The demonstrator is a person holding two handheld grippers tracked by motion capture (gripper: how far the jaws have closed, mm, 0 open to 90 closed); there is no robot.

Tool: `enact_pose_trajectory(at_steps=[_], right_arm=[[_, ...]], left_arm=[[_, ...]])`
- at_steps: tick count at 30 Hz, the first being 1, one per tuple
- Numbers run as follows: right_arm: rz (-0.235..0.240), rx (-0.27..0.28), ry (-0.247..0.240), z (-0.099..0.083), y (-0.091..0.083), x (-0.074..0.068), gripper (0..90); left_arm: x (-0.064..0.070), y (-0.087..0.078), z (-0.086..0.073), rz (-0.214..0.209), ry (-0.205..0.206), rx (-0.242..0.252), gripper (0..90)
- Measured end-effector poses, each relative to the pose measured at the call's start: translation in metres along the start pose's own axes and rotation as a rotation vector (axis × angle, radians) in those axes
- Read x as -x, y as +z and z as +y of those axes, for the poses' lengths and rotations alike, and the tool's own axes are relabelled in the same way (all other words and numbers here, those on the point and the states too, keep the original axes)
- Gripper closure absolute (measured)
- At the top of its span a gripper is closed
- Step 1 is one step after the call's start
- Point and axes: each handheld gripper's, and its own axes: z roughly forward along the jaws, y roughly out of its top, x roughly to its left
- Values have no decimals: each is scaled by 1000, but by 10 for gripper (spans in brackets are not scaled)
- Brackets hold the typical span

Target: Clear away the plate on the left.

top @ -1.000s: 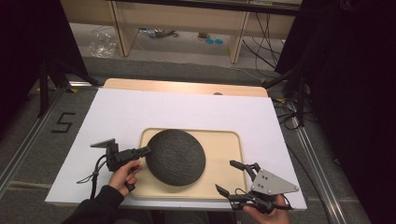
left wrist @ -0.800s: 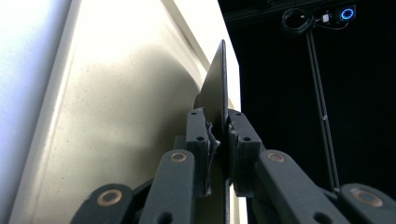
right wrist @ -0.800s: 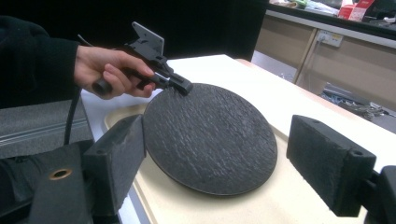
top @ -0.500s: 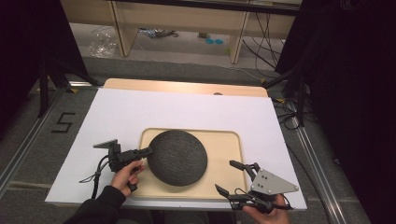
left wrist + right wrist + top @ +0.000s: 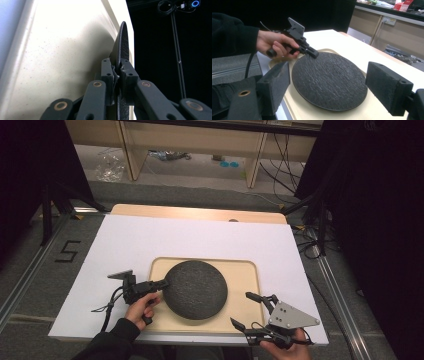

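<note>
A dark, rough-textured round plate [image 5: 195,289] lies in a beige tray [image 5: 248,270] on the white table top. My left gripper [image 5: 162,283] is shut on the plate's left rim. In the left gripper view both jaws clamp the plate [image 5: 122,42], seen edge-on, with the tray floor [image 5: 62,50] beside it. The gripped edge looks slightly raised off the tray. My right gripper [image 5: 241,308] stands open near the tray's front right corner, holding nothing. In its own view its jaws [image 5: 332,87] frame the plate [image 5: 329,75], and the left gripper [image 5: 312,53] bites the far rim.
The white sheet [image 5: 150,240] covers a wooden table whose back edge [image 5: 200,213] shows. Floor, cables and shelving lie beyond. Dark curtains stand at both sides. Bare white surface spreads behind and to the left of the tray.
My left hand and gripper have edged a little to the right against the plate's rim. The right gripper has stayed put.
</note>
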Motion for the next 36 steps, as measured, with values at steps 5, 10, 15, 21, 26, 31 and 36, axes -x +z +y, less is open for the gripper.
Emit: enact_pose_trajectory(at_steps=[5,10,15,21,26,31,36], right_arm=[[1,-1,-2,0,0,0,210],[2,-1,-2,0,0,0,210],[3,-3,-3,0,0,0,210],[8,-5,-2,0,0,0,210],[3,-4,-3,0,0,0,210],[6,-7,-5,0,0,0,211],[9,-7,-3,0,0,-1,211]], left_arm=[[-1,4,-2,7,19,-17,817],[-2,7,-3,32,19,-33,799],[-3,10,-3,25,18,-39,777],[-5,10,-2,11,24,-56,733],[-4,10,-1,3,33,-71,690],[-2,9,1,-5,18,-81,633],[1,6,6,-9,30,-105,535]])
